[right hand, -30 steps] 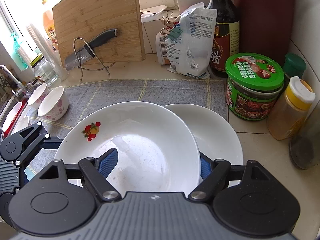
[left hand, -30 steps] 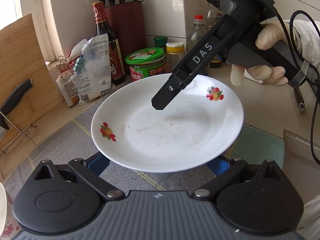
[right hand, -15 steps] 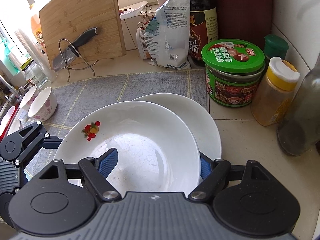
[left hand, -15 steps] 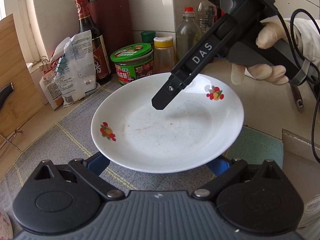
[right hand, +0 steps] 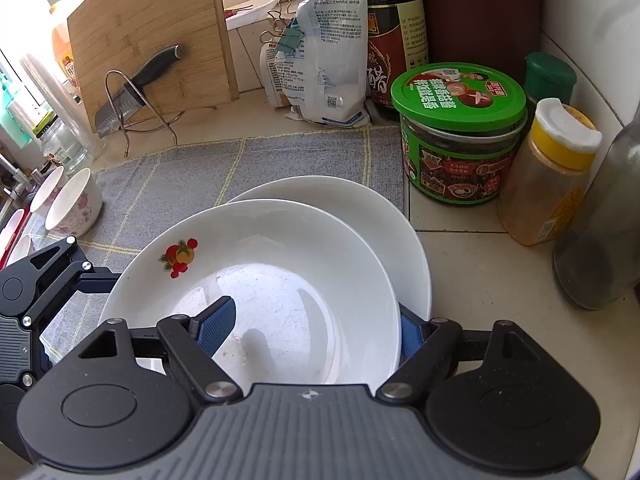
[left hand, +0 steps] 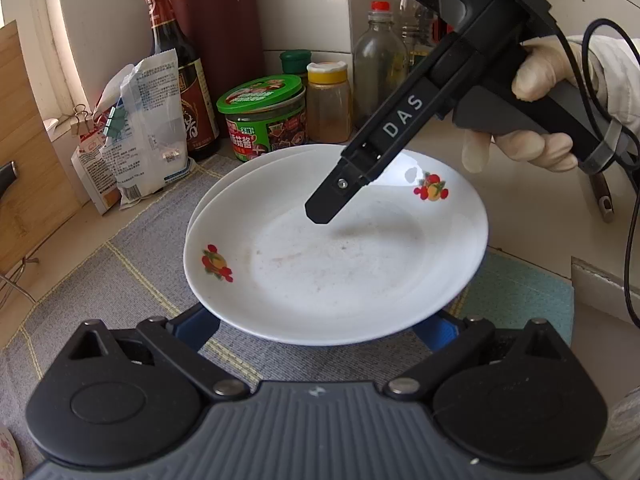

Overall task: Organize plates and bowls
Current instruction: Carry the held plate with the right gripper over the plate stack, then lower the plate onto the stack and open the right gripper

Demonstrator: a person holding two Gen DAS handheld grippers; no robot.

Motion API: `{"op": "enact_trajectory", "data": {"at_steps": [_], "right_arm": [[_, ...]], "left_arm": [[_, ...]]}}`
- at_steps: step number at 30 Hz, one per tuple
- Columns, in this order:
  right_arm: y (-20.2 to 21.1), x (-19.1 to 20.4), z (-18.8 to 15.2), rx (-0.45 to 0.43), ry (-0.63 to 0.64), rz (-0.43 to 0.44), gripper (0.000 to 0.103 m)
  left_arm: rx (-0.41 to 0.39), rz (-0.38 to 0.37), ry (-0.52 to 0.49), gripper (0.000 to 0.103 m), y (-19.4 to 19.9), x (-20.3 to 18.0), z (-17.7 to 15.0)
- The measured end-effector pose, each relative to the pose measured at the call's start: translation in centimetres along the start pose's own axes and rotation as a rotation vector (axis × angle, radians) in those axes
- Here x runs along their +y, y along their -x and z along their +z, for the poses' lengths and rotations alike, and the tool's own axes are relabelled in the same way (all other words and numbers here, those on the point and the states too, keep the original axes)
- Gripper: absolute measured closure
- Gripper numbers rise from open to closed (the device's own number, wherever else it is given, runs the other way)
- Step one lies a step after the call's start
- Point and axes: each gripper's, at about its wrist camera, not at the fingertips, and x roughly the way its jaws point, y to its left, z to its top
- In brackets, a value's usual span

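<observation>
I note the plate [left hand: 336, 264] is glossy glazed ceramic with faint gritty residue, the mat [right hand: 240, 168] is coarse woven cloth, the cutting board [right hand: 152, 36] matt wood, gripper housings matt black plastic.

We see a shallow white plate [left hand: 336, 264] with two small red-and-yellow fruit motifs on its rim, its inner face speckled with faint residue. It sits roughly level, overlapping a second, plain white plate [right hand: 360, 208] whose far rim shows behind it; whether the two touch we cannot tell. Both lie over a grey mat. At the mat's far edge stand small white bowls [right hand: 74, 204] with pink flowers, upright.
</observation>
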Motion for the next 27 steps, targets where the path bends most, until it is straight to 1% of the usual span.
{"op": "enact_trajectory", "data": {"at_steps": [13,23,27], "right_arm": [[-0.57,0.15,0.34,0.007,0.009,-0.011,0.017],[-0.58,0.12,0.44,0.012,0.004,-0.02,0.017],[-0.44,0.22,0.41,0.017,0.007,-0.025,0.015]], "left_arm": [[0.006,0.001,0.019,0.002,-0.18,0.59,-0.14],[0.0,0.018,0.016,0.002,-0.19,0.68,-0.32],[0.0,0.019,0.02,0.002,-0.29,0.73,-0.36]]}}
